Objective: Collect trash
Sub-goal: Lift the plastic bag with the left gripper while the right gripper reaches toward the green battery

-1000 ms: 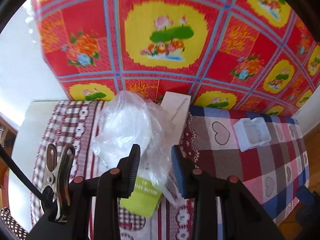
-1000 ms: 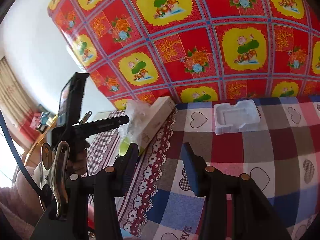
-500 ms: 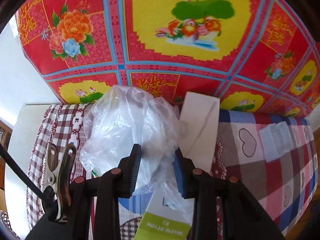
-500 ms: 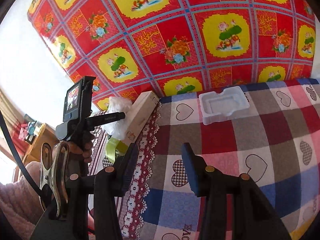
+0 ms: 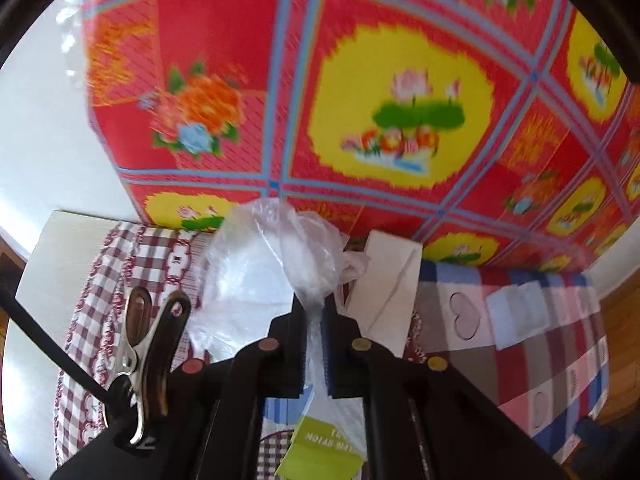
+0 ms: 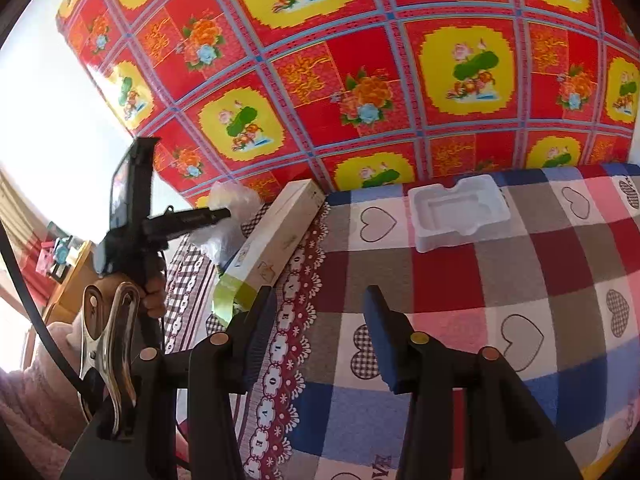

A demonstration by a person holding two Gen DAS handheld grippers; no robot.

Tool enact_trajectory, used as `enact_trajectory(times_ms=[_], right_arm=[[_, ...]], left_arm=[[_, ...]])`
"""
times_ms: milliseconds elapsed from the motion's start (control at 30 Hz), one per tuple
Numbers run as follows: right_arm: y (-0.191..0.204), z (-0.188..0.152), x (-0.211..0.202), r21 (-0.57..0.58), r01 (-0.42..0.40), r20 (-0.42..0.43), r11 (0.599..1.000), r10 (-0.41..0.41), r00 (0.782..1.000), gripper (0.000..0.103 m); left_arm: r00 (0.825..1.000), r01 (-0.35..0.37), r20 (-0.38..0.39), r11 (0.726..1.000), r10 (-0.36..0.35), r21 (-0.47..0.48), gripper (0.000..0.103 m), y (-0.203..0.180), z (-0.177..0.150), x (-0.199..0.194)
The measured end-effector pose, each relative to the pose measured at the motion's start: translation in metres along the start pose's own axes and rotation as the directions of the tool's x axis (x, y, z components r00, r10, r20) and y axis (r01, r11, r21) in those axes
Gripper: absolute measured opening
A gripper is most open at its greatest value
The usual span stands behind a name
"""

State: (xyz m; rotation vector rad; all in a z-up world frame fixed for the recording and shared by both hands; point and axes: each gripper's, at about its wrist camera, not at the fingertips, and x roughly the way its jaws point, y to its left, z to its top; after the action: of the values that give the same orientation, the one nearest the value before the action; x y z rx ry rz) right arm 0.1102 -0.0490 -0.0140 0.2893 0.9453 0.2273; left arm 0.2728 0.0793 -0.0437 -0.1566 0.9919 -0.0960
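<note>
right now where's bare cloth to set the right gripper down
Free: the checked cloth between the right gripper and the white foam tray. Crowded: the left end, where long box, plastic bag and left gripper bunch together.

My left gripper has black arms with copper-coloured rivets, ridged blue pads, a steel spring clamp and a black cable. My right gripper is built the same. A fuzzy pink sleeve covers my left arm.
</note>
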Motion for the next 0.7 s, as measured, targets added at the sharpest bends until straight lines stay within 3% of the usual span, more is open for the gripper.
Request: enact_trajectory(times_ms=[267, 700], right_arm=[[0.019, 0.000, 0.011, -0.059, -0.043, -0.018, 0.997, 0.042, 0.999, 0.047], [0.077, 0.004, 0.036, -0.210, -0.163, -0.065, 0.964, 0.153, 0.986, 0.047]], left_arm=[[0.999, -0.012, 0.050, 0.995, 0.017, -0.094, 0.006, 0.017, -0.009, -0.048], [0.990, -0.107, 0.067, 0.963, 0.127, -0.249, 0.006, 0.060, -0.064, -0.101]])
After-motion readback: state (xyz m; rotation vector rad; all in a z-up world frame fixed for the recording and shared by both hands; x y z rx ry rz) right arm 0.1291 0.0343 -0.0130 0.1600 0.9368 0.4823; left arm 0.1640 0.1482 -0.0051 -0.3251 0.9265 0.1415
